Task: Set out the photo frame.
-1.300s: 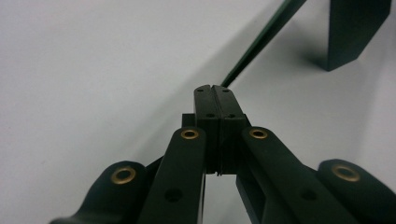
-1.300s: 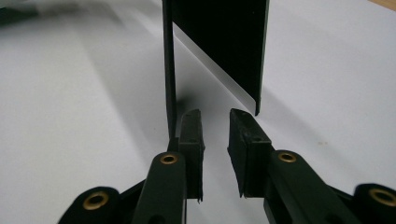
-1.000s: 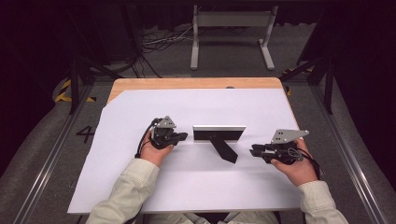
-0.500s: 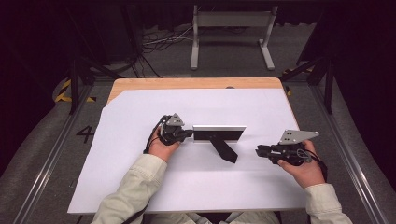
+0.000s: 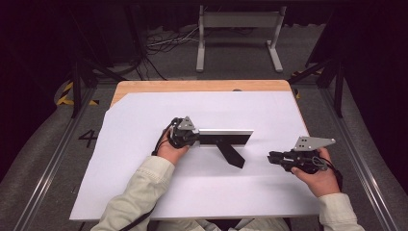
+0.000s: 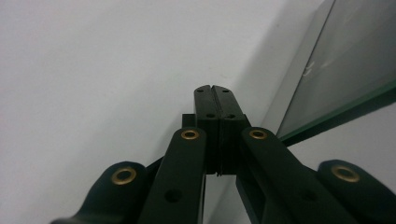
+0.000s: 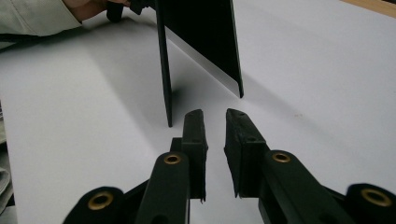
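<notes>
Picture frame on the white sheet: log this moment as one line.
picture frame: upright on stand | left gripper: shut, at frame's left end | right gripper: slightly open, empty, apart from frame

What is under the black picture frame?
The big white sheet lies under the picture frame. The wooden table peeks out at the far edge; the sheet hides the rest.

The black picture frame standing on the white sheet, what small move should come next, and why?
Probably bring the right tool in to the black picture frame's free end. The left tool, jaws shut, sits at the frame's left end, while the right tool's jaws stand slightly apart, short of the black prop leg, touching nothing.
</notes>
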Available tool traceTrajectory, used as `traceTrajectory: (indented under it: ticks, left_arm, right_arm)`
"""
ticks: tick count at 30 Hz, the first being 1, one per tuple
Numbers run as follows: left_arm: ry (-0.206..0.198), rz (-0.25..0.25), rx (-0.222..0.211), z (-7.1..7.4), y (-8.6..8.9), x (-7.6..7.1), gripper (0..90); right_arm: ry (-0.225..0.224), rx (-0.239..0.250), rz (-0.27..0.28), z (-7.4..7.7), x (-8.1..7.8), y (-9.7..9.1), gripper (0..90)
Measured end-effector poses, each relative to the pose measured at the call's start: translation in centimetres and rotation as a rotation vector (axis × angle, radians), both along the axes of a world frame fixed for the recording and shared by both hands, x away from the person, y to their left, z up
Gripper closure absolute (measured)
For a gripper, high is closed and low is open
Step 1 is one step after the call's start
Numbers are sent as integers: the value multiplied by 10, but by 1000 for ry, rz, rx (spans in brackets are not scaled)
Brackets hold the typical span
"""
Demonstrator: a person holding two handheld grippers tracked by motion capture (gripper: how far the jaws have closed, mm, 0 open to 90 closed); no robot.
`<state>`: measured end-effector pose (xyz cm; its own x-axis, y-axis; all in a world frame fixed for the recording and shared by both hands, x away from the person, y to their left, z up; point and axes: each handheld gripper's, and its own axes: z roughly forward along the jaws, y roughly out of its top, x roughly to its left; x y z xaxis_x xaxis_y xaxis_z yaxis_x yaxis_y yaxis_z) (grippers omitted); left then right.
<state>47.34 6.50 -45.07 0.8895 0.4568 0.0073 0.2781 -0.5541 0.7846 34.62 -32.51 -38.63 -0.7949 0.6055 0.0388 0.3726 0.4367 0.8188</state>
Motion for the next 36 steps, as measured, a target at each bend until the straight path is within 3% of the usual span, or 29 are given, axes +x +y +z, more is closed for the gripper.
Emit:
traceTrajectory:
  ticks: [5,17,27,36]
  left_arm:
    - [0,-50,30,0,-5,0,900]
    - [27,-84,24,0,-3,-2,900]
    - [35,-155,72,4,-1,-12,900]
    - [47,-217,79,6,4,-21,900]
  right_arm:
    - [-3,13,-4,1,-3,-3,772]
    - [-13,21,3,5,-3,-3,771]
    - [-19,24,10,8,-2,-3,770]
    - [-20,32,17,9,0,-1,762]
